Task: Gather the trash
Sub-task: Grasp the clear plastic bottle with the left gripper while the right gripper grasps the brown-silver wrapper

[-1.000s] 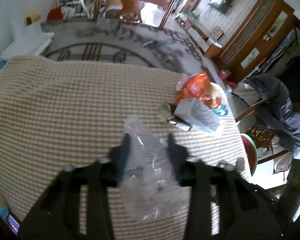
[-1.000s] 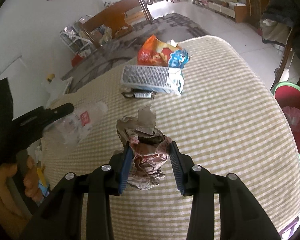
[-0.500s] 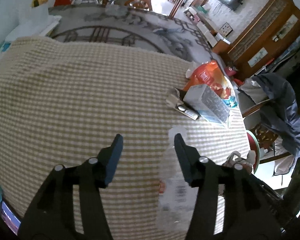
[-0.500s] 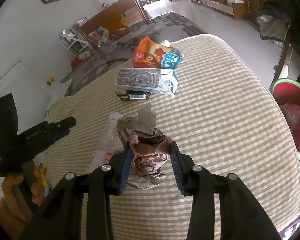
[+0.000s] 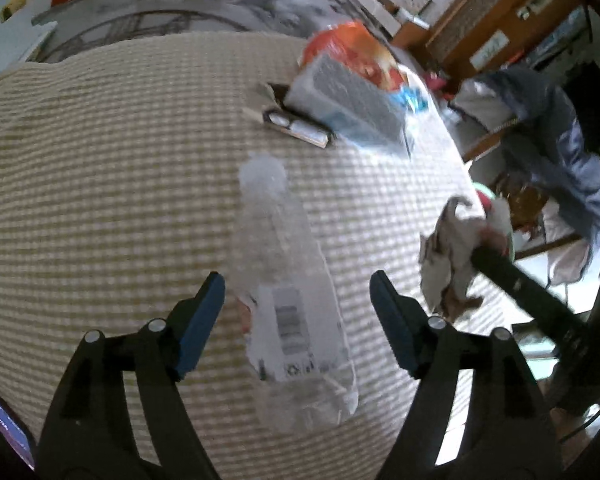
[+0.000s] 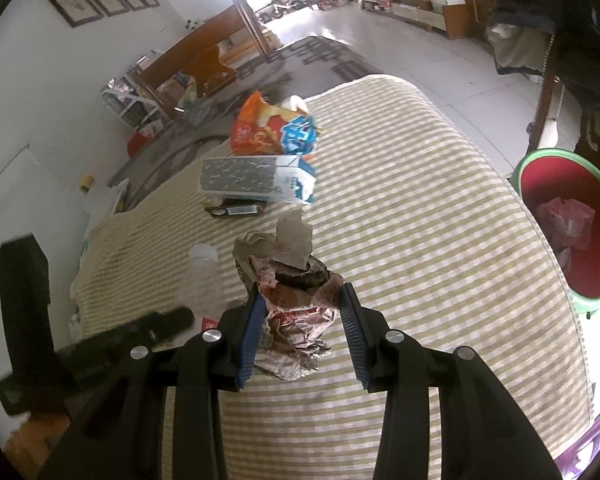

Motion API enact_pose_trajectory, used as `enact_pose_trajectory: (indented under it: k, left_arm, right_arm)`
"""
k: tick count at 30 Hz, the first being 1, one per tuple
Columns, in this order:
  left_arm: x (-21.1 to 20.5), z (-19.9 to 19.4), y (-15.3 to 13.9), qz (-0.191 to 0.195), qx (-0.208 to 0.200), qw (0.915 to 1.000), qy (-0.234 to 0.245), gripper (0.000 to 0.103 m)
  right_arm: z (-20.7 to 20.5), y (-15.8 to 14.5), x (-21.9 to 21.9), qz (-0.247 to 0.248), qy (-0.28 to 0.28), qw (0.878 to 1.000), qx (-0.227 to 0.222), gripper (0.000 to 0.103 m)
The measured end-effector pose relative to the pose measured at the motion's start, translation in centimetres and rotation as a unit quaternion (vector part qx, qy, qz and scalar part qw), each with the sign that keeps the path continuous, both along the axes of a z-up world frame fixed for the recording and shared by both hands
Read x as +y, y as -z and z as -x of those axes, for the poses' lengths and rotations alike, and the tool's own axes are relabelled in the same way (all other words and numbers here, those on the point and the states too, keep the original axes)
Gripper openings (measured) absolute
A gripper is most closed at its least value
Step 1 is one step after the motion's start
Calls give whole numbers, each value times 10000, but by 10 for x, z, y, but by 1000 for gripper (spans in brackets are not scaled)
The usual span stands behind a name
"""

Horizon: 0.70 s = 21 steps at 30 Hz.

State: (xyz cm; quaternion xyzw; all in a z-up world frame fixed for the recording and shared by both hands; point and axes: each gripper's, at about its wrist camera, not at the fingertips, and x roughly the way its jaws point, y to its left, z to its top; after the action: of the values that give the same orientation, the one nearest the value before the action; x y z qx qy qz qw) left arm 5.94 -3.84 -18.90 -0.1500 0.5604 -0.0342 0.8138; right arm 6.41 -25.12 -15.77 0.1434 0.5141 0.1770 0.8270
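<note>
A second ago the left claw (image 5: 296,312) clenched the clear plastic bottle (image 5: 288,300) above the checked tablecloth (image 5: 100,160); now the bottle lies on the worktop between the claw's jaws, which are opening and touch neither side of it. The right claw (image 6: 302,316) has not let go: it grips the crumpled paper wrapper (image 6: 292,292) as before, held above the cloth. Farther off lie the orange snack bag (image 6: 260,128), a grey-and-blue carton (image 6: 256,178) and a small dark flat pack (image 6: 236,211) that is partly tucked under the carton. On the right, off the worktop, the red bin (image 6: 564,216) is cut by the frame edge. The left view is blurred, and the bottle's label cannot be read.
</note>
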Motion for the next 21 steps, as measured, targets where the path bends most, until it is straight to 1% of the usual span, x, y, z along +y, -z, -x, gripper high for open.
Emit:
enact_pose_trajectory:
  k: [3, 4, 7, 8, 9, 10, 12, 15, 16, 19, 21]
  left_arm:
    - [-5, 2, 11, -219, 136, 9997, 10, 74]
    - [-5, 3, 19, -187, 290, 9994, -25, 74]
    - [-2, 7, 29, -46, 446, 9989, -107, 74]
    - [-2, 8, 30, -34, 447, 9989, -100, 71]
    - [-2, 9, 30, -7, 420, 9991, -80, 61]
    - [-3, 9, 29, 57, 383, 9992, -34, 55]
    - [-3, 11, 27, 53, 321, 9995, -39, 55]
    - [3, 14, 16, 145, 98, 9997, -177, 54]
    - [5, 15, 8, 96, -53, 9997, -233, 54]
    - [7, 17, -22, -273, -627, 9973, -267, 54]
    - [7, 16, -42, -421, -952, 9942, -287, 54]
  right_arm:
    - [-1, 2, -3, -17, 0, 10000, 44, 39]
    - [0, 2, -3, -20, -5, 10000, 49, 39]
    - [1, 2, -2, -18, -16, 10000, 31, 39]
    - [1, 2, -2, -15, -24, 10000, 28, 39]
    - [1, 2, -1, -13, -38, 10000, 35, 39]
    - [2, 2, 1, -8, -48, 10000, 42, 39]
    - [3, 1, 3, -1, -79, 10000, 34, 39]
    - [5, -5, 7, 29, -131, 9999, -61, 39]
    - [5, -7, 7, 31, -152, 9998, -102, 39]
    - [6, -19, 4, 100, -159, 9992, -350, 39]
    - [4, -26, -3, 72, -63, 9990, -442, 39]
